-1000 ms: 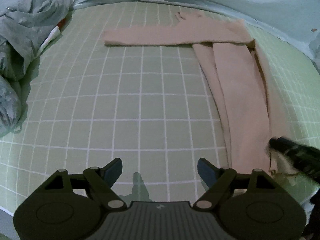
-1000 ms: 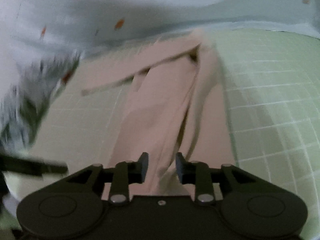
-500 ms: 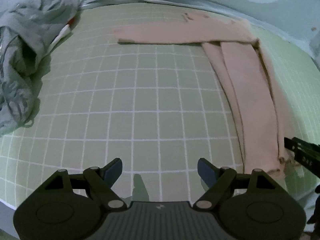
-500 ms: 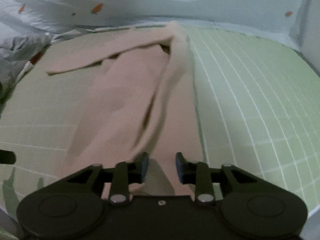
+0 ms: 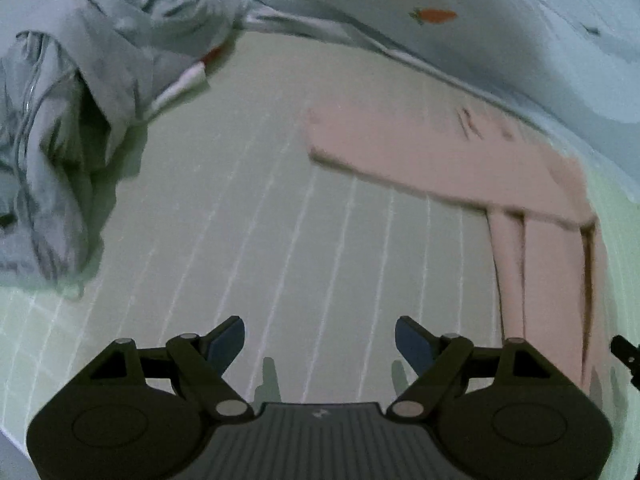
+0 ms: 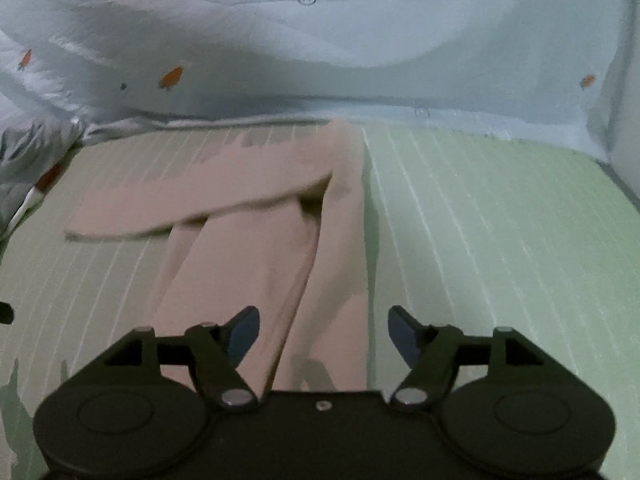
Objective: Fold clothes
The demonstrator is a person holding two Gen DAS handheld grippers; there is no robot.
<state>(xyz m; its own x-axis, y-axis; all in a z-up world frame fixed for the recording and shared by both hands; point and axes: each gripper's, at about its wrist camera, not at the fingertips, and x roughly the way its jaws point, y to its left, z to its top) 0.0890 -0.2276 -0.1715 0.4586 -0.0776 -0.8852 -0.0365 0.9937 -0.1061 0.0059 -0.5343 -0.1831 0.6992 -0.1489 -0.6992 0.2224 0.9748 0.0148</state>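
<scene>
A pale pink garment (image 5: 536,248) lies flat on the green checked sheet (image 5: 280,220), folded into a long strip with one sleeve stretched out to the left. In the right wrist view the pink garment (image 6: 248,264) runs straight away from the gripper. My left gripper (image 5: 320,340) is open and empty above bare sheet, left of the garment. My right gripper (image 6: 324,332) is open and empty, just above the garment's near end.
A crumpled grey garment pile (image 5: 72,112) lies at the left; it also shows in the right wrist view (image 6: 28,160). A light blue quilt with carrot prints (image 6: 320,48) banks up along the far side. The green sheet (image 6: 500,260) stretches right of the pink garment.
My right gripper was shut on the pink garment's near end and has opened, leaving it flat on the sheet. The left gripper has stayed open and swung its view left and forward.
</scene>
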